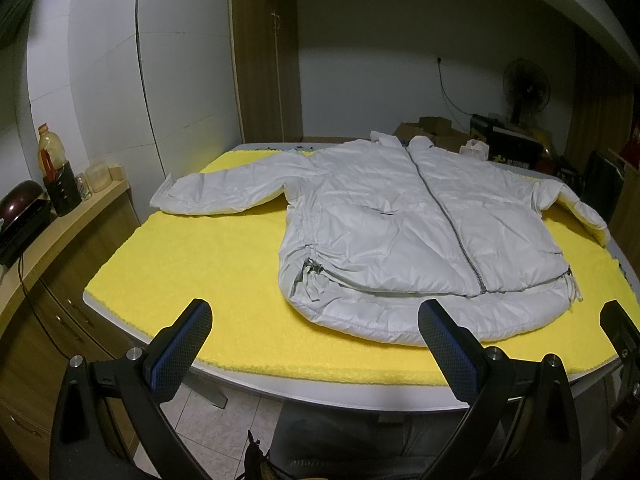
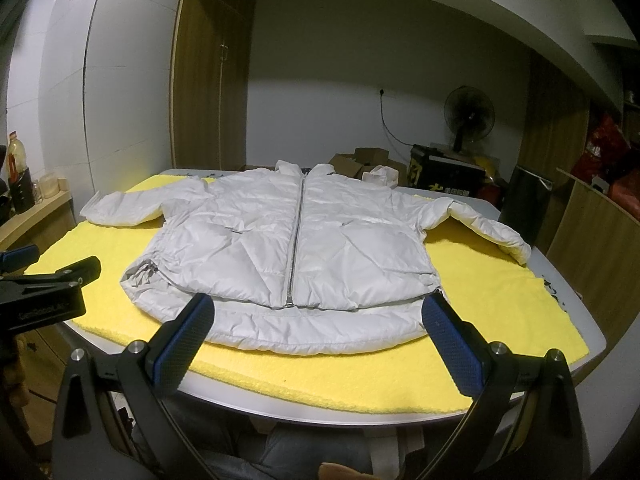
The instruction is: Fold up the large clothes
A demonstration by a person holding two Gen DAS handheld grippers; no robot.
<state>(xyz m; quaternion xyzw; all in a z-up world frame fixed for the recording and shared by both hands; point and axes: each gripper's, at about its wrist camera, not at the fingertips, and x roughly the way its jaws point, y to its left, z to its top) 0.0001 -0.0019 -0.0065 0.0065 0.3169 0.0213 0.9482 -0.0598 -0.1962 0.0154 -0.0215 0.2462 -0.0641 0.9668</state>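
Observation:
A white puffer jacket (image 1: pixel 380 232) lies flat and zipped on a yellow fleece mat (image 1: pixel 192 264), both sleeves spread out to the sides. It also shows in the right wrist view (image 2: pixel 248 248) on the same mat (image 2: pixel 492 292). My left gripper (image 1: pixel 316 344) is open and empty, held off the near table edge, left of the jacket's hem. My right gripper (image 2: pixel 316 340) is open and empty, centred in front of the hem. The left gripper's tip shows in the right wrist view (image 2: pixel 56 276), and the right one's at the left wrist view's edge (image 1: pixel 620 324).
The mat covers a grey table (image 2: pixel 592 332). A wooden counter (image 1: pixel 60 224) with a bottle (image 1: pixel 50 152) and jars stands at the left. Boxes (image 2: pixel 360 160), a black crate (image 2: pixel 444 176) and a fan (image 2: pixel 468 116) sit behind the table. A wooden cabinet (image 2: pixel 596 240) stands right.

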